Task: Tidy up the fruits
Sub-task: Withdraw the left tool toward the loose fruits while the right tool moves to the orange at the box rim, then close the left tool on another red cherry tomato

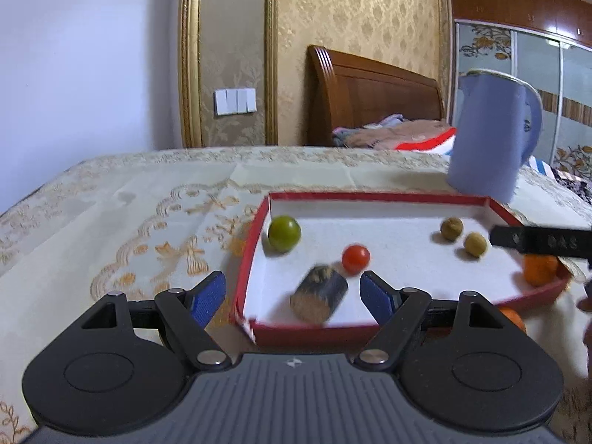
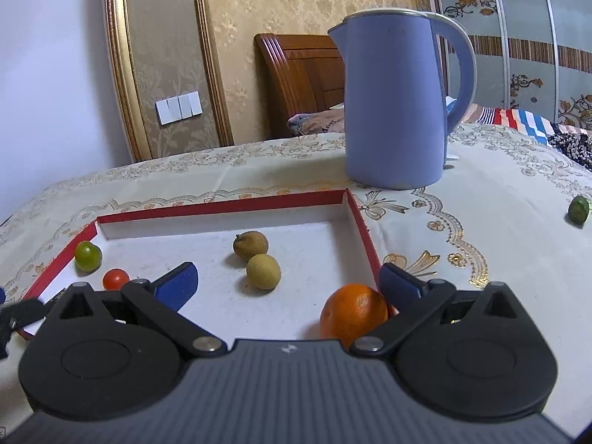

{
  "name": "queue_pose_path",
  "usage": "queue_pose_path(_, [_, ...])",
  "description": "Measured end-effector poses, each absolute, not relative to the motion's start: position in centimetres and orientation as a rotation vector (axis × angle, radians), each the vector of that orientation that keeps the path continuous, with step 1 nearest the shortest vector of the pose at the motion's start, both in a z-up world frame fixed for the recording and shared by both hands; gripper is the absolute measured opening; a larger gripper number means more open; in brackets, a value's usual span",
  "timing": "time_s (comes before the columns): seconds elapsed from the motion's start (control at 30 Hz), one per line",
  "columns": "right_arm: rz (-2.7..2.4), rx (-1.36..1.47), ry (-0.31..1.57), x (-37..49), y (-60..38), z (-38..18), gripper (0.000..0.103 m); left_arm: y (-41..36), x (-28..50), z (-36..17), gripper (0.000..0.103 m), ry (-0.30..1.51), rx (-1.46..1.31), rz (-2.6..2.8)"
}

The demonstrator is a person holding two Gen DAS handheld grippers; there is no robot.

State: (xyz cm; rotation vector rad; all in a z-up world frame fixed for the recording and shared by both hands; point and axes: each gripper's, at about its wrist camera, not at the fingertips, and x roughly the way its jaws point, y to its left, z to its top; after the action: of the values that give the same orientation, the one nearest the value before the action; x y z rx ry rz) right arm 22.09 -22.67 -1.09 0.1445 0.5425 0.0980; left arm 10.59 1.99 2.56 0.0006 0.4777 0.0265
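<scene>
A red-rimmed white tray (image 1: 255, 229) (image 2: 222, 207) lies on the tablecloth. It holds a green fruit (image 1: 284, 233) (image 2: 88, 256), a red tomato (image 1: 355, 258) (image 2: 115, 278), two brown longans (image 1: 451, 228) (image 1: 476, 244) (image 2: 250, 246) (image 2: 263, 271), an orange (image 1: 540, 268) (image 2: 353, 314) and a blurred dark cylindrical piece (image 1: 319, 293). My left gripper (image 1: 292, 292) is open, with the dark piece between its fingers, apart from the pads. My right gripper (image 2: 288, 281) is open above the tray; the orange sits beside its right finger (image 2: 401, 284).
A blue kettle (image 1: 488, 133) (image 2: 399, 100) stands behind the tray. Another green fruit (image 2: 579, 208) lies on the cloth at far right. A second orange (image 1: 512, 317) lies outside the tray's near right corner. A bed and wardrobe are behind the table.
</scene>
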Motion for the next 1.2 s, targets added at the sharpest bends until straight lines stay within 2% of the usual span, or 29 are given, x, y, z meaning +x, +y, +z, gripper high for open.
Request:
queue_pose_path(0.4, [0.096, 0.14, 0.545, 22.1, -22.6, -1.1, 0.103, -1.1, 9.1, 1.1, 0.08, 0.509, 0.206, -0.055])
queue_pose_path(1.2, [0.111, 0.184, 0.495, 20.2, -23.5, -0.5, 0.103, 1.1, 9.2, 1.1, 0.081, 0.597, 0.038, -0.183])
